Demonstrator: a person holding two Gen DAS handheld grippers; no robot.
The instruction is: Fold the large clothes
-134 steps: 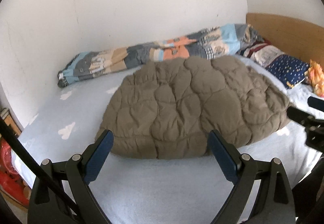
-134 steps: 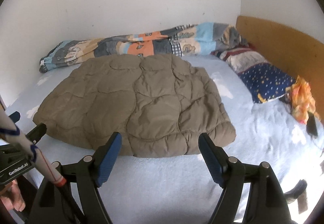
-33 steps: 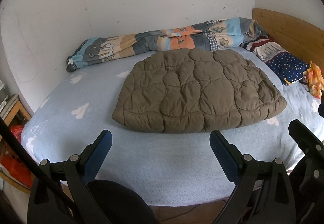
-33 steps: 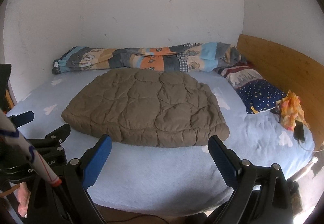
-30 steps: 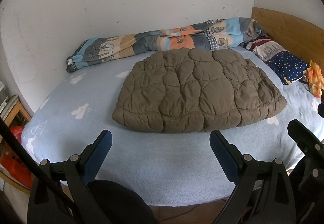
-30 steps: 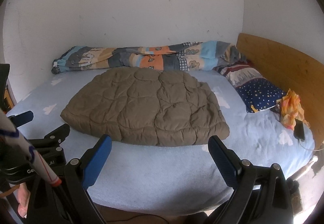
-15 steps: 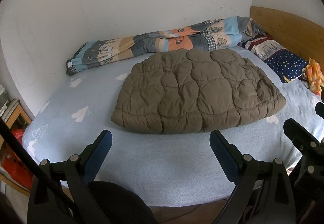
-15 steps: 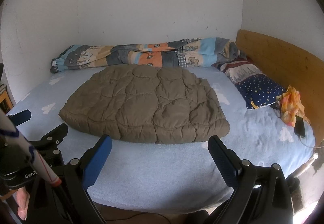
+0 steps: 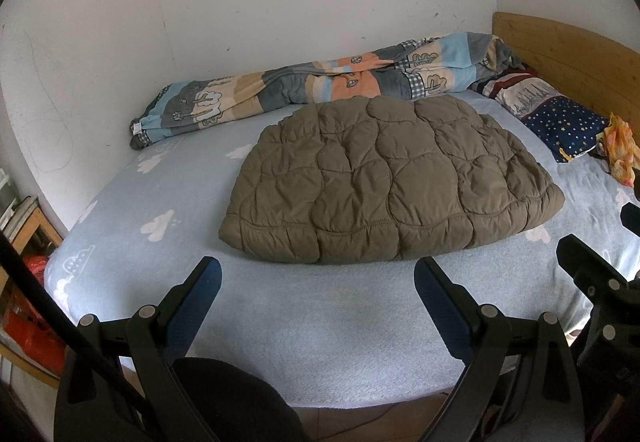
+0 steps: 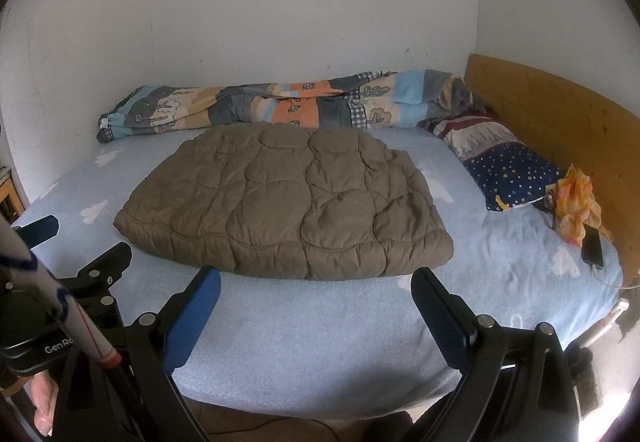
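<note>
A brown quilted jacket lies folded into a flat rectangle in the middle of the light blue bed; it also shows in the right wrist view. My left gripper is open and empty, held back over the bed's near edge, apart from the jacket. My right gripper is open and empty, just short of the jacket's near hem. The left gripper also shows at the left of the right wrist view.
A rolled patterned blanket lies along the white wall. Pillows, an orange cloth and a phone lie by the wooden headboard. A wooden shelf stands left of the bed.
Since 4.5 s ago both grippers have drawn back from the jacket to the bed's near edge. In the last second the views have shifted only slightly. The jacket has not moved.
</note>
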